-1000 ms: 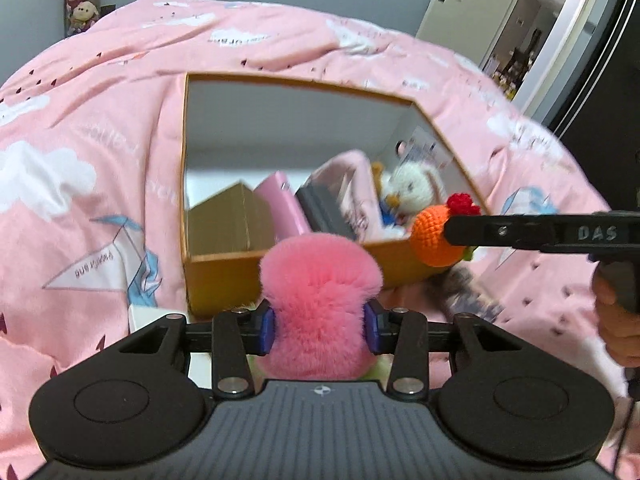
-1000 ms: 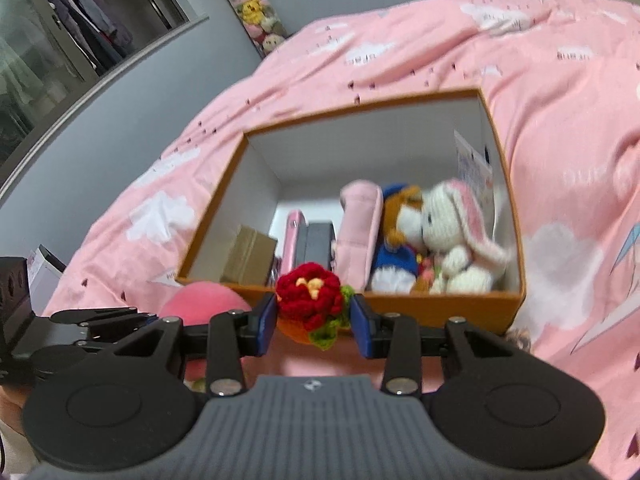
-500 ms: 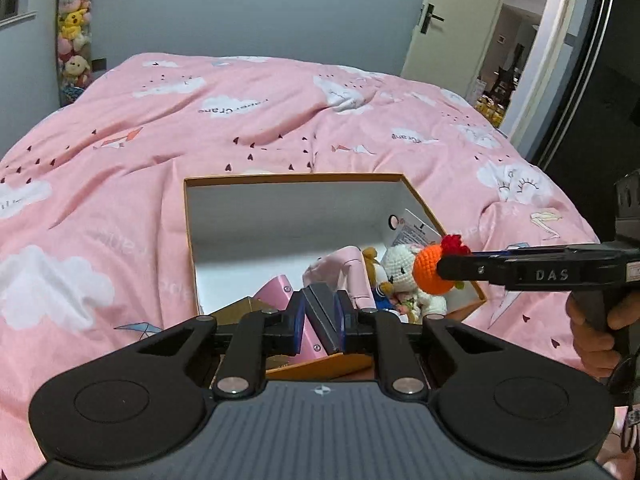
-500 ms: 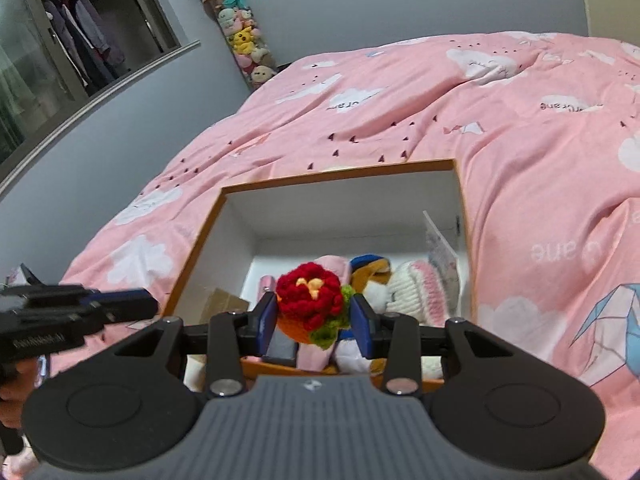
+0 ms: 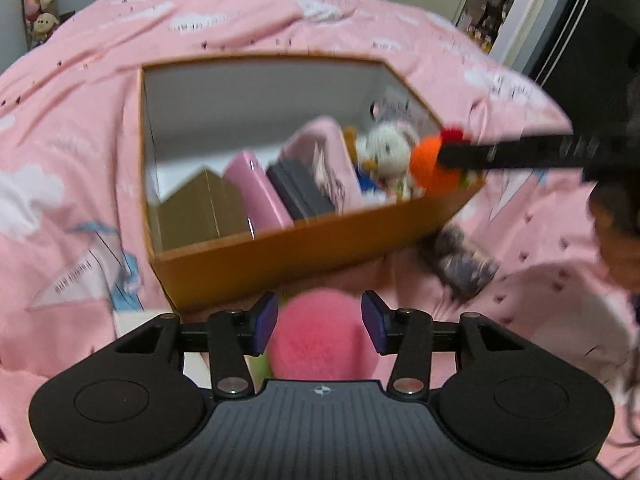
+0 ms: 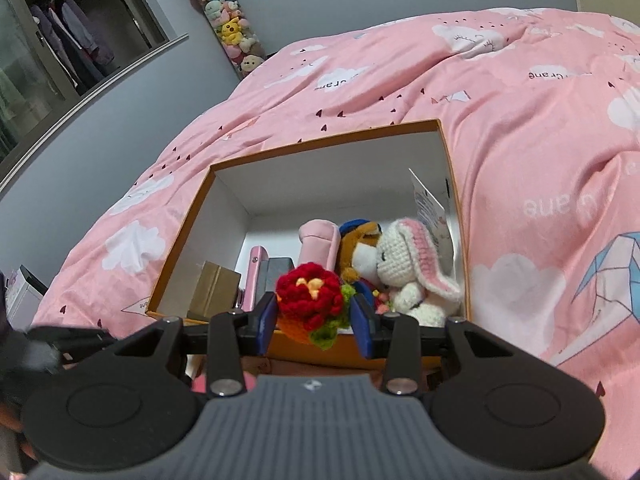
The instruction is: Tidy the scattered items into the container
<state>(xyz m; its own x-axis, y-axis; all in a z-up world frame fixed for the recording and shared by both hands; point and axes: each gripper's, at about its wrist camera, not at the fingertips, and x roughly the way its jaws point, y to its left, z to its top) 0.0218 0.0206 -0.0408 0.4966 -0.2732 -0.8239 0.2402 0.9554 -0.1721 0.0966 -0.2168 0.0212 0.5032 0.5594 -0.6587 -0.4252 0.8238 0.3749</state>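
Beside orange cardboard box (image 5: 280, 252), left hand-held gripper (image 5: 319, 322) opening around fluffy pink pompom (image 5: 320, 336), right hand-held gripper (image 6: 316, 316) clamping crocheted flower (image 6: 310, 298).

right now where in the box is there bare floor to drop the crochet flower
Free: the back half of the box, from the rear white wall to the toys' tops, and its left side behind the brown carton. Crowded: the front row, where the carton, pink case, dark case and white bunny stand packed.

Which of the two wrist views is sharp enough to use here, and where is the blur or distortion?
Left wrist view: motion-smeared; the box, pink fluffy ball and bedspread have soft edges. Right wrist view: crisp; the crocheted flower and white bunny show stitches. Both: fisheye bending at the edges.
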